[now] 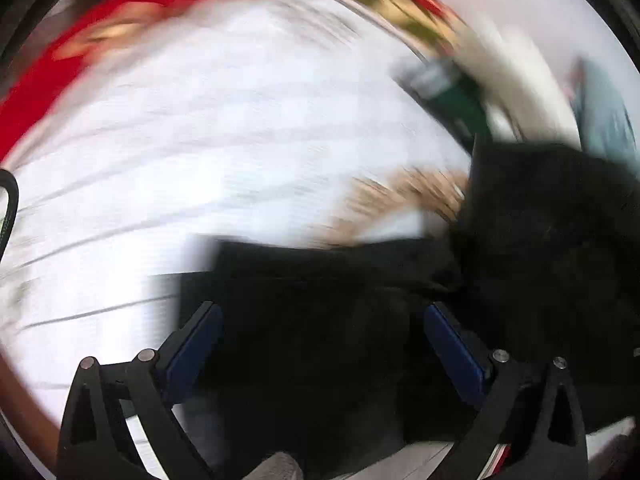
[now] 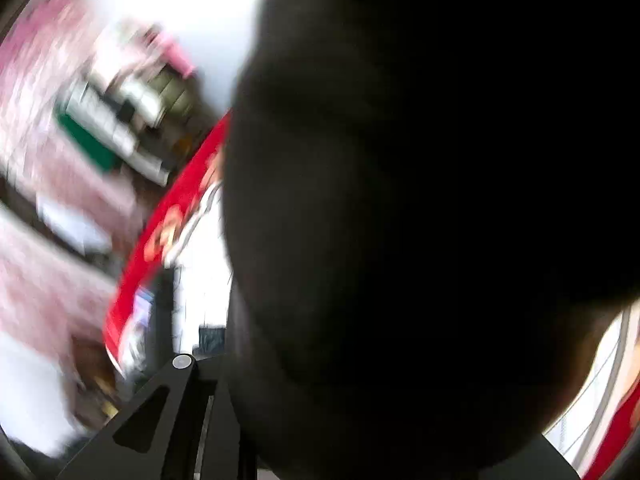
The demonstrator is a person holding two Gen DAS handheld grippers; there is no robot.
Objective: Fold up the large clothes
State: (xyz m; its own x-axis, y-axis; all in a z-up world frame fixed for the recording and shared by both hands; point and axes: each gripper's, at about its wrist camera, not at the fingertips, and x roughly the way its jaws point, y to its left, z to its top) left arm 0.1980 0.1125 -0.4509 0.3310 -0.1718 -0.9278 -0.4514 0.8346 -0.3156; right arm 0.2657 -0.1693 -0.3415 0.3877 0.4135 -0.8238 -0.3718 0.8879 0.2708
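Observation:
A black garment [image 1: 320, 320] lies on a white checked sheet [image 1: 200, 140] in the blurred left wrist view. My left gripper [image 1: 320, 316] is open, its blue-padded fingers [image 1: 200, 344] spread over the black cloth. In the right wrist view the black garment [image 2: 440, 200] hangs right in front of the lens and fills most of the frame. It hides my right gripper's fingertips, so only the left finger's black frame [image 2: 176, 412] shows. Whether the right gripper holds the cloth cannot be seen.
A red patterned cover [image 1: 48, 76] borders the sheet at the far side and also shows in the right wrist view [image 2: 168, 232]. A green and white object [image 1: 452, 92] lies at the sheet's far right. Blurred pink fabric [image 2: 44, 216] and clutter [image 2: 120, 120] lie to the left.

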